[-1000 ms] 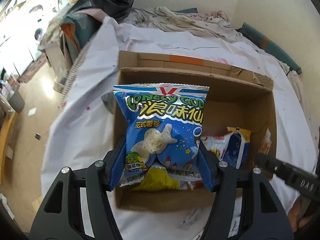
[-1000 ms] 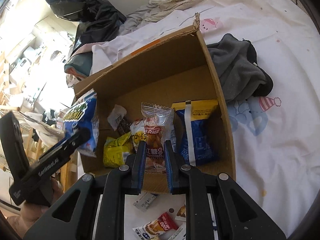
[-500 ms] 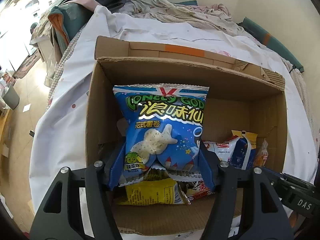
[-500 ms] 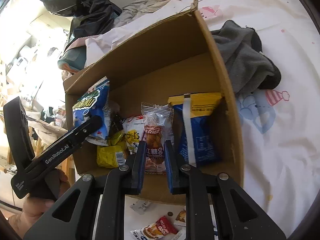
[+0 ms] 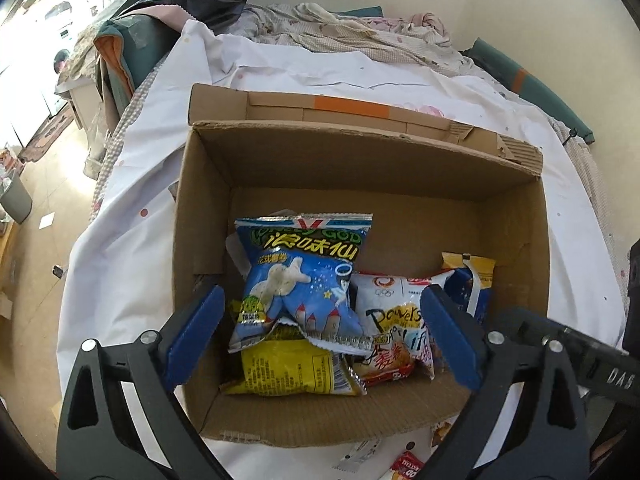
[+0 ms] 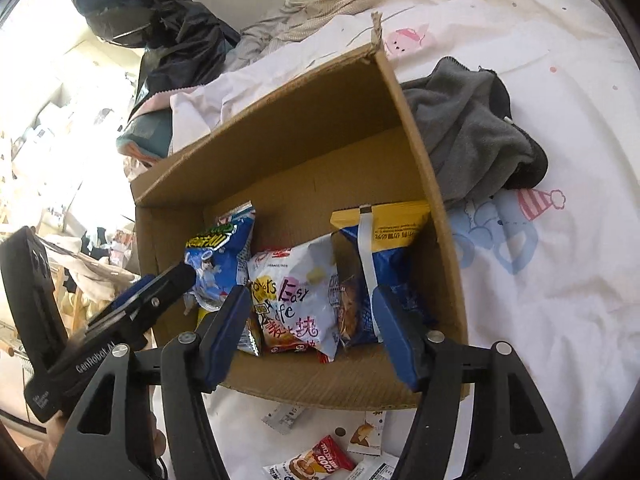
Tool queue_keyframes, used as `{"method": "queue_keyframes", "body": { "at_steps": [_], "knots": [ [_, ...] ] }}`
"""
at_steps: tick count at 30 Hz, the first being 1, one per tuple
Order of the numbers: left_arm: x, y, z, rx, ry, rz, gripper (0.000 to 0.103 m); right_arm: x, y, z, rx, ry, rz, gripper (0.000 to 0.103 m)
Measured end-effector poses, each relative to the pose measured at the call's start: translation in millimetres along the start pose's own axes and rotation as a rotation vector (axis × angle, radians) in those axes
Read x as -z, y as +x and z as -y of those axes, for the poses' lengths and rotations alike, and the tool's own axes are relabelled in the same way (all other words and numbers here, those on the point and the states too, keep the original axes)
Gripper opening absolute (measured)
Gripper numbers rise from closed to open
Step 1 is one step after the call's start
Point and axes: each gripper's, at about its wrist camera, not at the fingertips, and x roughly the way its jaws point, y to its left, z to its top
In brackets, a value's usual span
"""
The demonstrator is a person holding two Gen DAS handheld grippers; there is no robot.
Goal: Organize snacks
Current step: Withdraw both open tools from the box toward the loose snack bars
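Well, both grippers hung over the open brown cardboard box on the white bedsheet. The left gripper had just been opening its jaws, and they stood wide, pads clear of the blue puffed-snack bag, which lay inside the box on top of a yellow packet. The right gripper had just been opening too (nothing pressed between its pads); below it sat a white snack bag and, against the box's right wall, a blue-and-yellow bag. A grey cloth lay just beside the box. A few small packets lay on the sheet in front of it.
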Motion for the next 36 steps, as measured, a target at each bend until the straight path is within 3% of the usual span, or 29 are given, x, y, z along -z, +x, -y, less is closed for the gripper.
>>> {"method": "queue_keyframes", "body": {
  "at_steps": [17, 36],
  "knots": [
    [21.3, -39.0, -13.2, -0.037, 0.005, 0.019, 0.097, 18.0, -38.7, 5.7, -0.009, 0.048, 0.050, 0.067],
    [78.7, -83.0, -27.7, -0.022, -0.002, -0.041, 0.097, 68.2, -63.2, 8.5, -0.029, 0.092, -0.001, 0.067]
  ]
}}
